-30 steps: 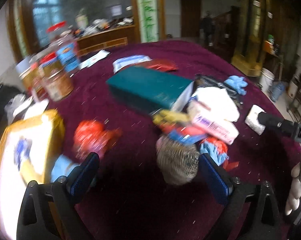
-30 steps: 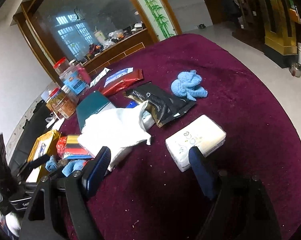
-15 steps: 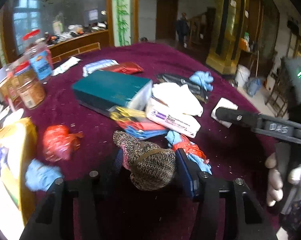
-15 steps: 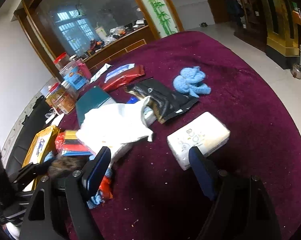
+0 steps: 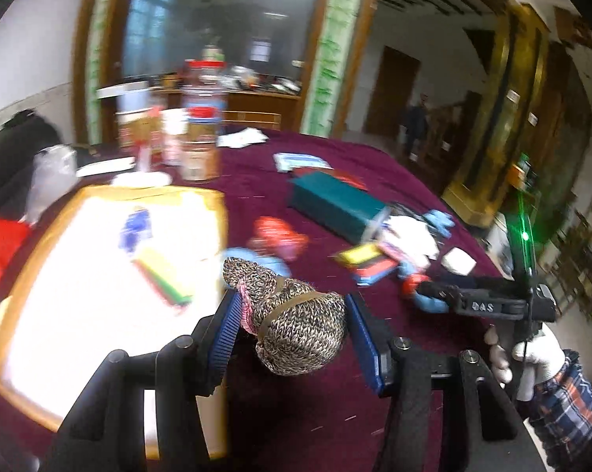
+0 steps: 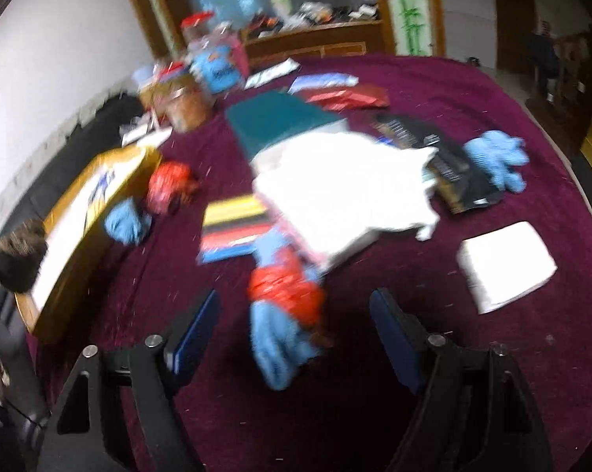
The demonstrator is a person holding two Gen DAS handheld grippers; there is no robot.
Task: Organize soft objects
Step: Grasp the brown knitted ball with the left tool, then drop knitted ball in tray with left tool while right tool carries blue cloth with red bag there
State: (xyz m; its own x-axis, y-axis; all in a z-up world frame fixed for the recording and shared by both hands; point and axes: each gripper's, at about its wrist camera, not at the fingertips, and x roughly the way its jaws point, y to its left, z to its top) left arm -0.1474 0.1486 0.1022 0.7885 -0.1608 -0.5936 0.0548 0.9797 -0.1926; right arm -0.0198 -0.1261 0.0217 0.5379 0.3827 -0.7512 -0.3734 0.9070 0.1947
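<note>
The letters "DAS" stand in relief on the right gripper (image 5: 433, 295)'s black body. Other labels are too blurred to read.

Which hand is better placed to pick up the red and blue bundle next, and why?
Right. The right tool points at the red and blue bundle, which lies between its closing jaws, not yet gripped. The left tool is already shut on the knitted bundle.

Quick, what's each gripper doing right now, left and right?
Left gripper: shut on the knitted bundle.
Right gripper: holding nothing, jaws closing around the red and blue cloth bundle on the table.
</note>
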